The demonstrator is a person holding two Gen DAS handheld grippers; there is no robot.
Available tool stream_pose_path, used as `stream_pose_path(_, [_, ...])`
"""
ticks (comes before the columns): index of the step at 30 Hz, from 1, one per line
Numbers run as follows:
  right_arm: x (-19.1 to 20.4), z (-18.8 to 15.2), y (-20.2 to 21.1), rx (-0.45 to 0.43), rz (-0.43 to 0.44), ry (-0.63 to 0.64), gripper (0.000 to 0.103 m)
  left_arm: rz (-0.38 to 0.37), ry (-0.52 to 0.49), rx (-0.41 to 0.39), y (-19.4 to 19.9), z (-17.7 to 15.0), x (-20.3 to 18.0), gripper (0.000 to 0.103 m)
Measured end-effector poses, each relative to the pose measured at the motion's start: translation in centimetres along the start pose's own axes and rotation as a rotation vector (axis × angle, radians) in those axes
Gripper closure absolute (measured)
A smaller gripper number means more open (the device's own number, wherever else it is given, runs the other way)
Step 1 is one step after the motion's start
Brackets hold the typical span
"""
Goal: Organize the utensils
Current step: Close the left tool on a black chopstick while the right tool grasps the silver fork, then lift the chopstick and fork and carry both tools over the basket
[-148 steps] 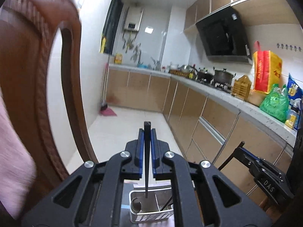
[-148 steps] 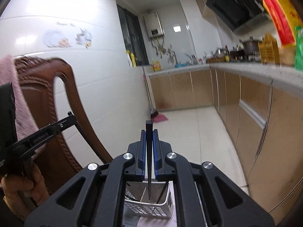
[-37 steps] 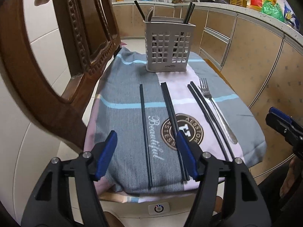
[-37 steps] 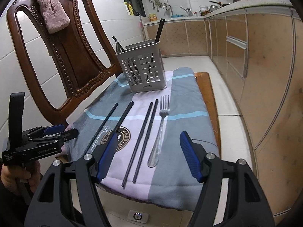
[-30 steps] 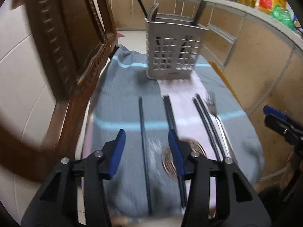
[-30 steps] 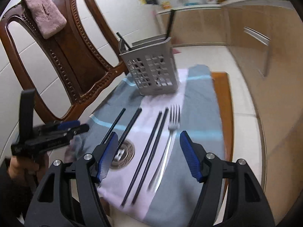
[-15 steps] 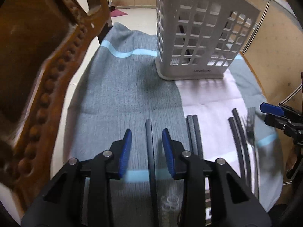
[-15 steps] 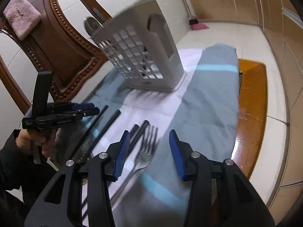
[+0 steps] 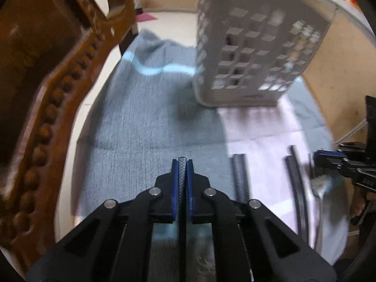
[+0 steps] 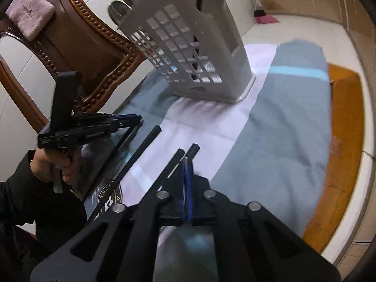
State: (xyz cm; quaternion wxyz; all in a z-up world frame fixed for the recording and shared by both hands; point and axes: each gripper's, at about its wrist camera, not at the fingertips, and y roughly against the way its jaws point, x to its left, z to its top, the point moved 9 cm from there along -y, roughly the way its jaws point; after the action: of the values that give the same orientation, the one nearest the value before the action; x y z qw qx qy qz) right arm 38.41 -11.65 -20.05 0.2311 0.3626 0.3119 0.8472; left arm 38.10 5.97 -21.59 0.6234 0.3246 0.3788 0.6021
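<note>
- Your left gripper pinches a black textured chopstick between its blue pads, low over the grey-blue cloth.
- Your right gripper has its pads pressed together at the fork; the metal between them is barely visible, so I cannot tell whether it is held.
- More chopsticks lie on the cloth between the two grippers (a pair just beside the right one).
- Writing: only parts of a round badge on the cloth show, letters too cut off to read.
- The grey slotted utensil basket stands ahead, on the cloth.
- A carved wooden chair back rises on the left, with a pink towel draped over it.
</note>
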Motion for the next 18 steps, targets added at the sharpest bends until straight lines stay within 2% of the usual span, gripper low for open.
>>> stream_pose_path(4, [2.5,0.0,3.7,-0.071,-0.039,0.031,0.101,-0.038,0.012,-0.11,5.6,0.7,-0.2,0.096])
stream_pose_path(7, [4.5,-0.5,7.4,-0.127,-0.136,0.069,0.101,-0.039,-0.003,-0.2,10.2,0.8,-0.4,0.096])
stream_pose_path(9, [6.2,-0.9,10.3,-0.178,-0.244,0.118,0.101,-0.05,-0.012,-0.271,13.9,0.5,-0.6,0.096])
stream_pose_path(12, [8.4,-1.3,13.4,-0.249,-0.346,0.151,0.101,-0.045,-0.017,-0.354,17.8,0.1,-0.8,0.096])
stream_pose_path(15, [10.5,-1.9,16.1,-0.328,-0.43,0.164,0.101,-0.049,-0.007,-0.399,19.9,-0.9,-1.2,0.096])
stream_pose_path(18, [12.5,-2.3,17.4,-0.378,-0.495,0.2,0.101,-0.055,0.014,-0.406,20.1,-1.3,-1.0,0.096])
